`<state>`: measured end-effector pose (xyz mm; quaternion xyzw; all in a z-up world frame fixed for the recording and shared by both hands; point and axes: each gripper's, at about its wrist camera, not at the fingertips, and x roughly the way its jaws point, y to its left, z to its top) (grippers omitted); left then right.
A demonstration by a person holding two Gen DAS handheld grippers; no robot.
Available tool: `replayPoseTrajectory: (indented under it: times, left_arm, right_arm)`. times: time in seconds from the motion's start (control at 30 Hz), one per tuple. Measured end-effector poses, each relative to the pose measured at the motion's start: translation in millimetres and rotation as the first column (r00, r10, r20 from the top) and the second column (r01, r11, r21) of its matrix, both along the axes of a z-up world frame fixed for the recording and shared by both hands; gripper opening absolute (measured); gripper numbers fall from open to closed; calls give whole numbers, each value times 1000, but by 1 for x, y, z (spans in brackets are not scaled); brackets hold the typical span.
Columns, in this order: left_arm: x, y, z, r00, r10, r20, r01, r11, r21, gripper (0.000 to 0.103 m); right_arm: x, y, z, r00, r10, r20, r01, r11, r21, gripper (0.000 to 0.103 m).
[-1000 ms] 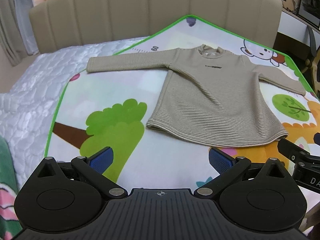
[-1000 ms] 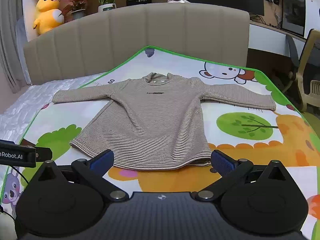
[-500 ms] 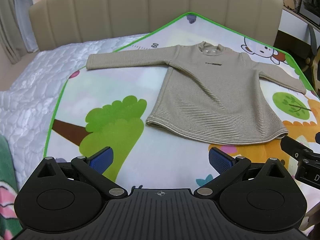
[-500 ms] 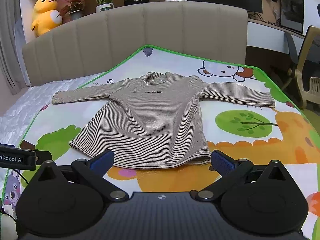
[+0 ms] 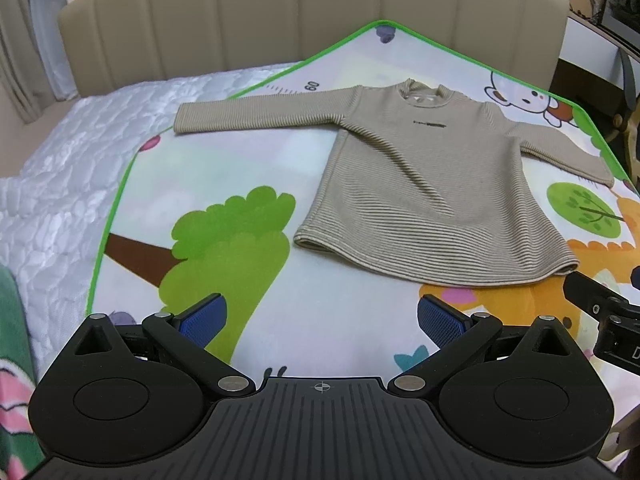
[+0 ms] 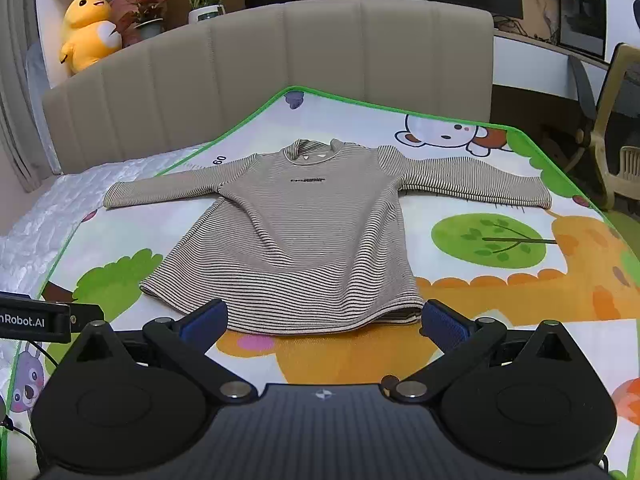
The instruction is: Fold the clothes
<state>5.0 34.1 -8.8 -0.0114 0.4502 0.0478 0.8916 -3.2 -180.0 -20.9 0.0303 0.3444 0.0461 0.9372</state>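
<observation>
A small striped top [image 6: 312,236] lies flat, face up, on a cartoon play mat [image 6: 496,320] spread over the bed [image 5: 60,168]. Its collar points toward the headboard [image 6: 280,64] and its hem toward the two claws, so the long axis of the body runs straight away from whoever is holding them; the sleeves stretch out sideways across that line, the left one reaching off the mat edge onto the quilt.

The right claw [image 6: 322,322] hangs just short of the hem, its blue pads spread wide and empty, one near each bottom corner of the top. The left claw [image 5: 320,316] is also wide apart and holding nothing, but it sits off to the left, with bare mat straight ahead of it and the hem's left corner up and to its right (the tip of the other tool shows at the far right of its view).

So the right claw is the nearer one to the hem, while the left has the shorter way to the left sleeve. Nothing is folded yet, I'd say; the first move probably means bringing a sleeve across the chest, and the left claw would have to travel forward past the hem corner to reach it
</observation>
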Motion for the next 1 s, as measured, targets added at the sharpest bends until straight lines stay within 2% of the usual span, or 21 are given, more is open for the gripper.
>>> replayPoseTrajectory:
  times: [0.73,1.0]
  left_arm:
    - [-1,3,0,1000,8,-10,-8,1000,-4,103]
    - [3,0,-8,999,-15,-39,15,1000,1,103]
  right_arm:
    - [1,-1,-2,1000,-2,-14,2,1000,6,103]
    - [6,1,-7,999,1,-38,-1,1000,16,103]
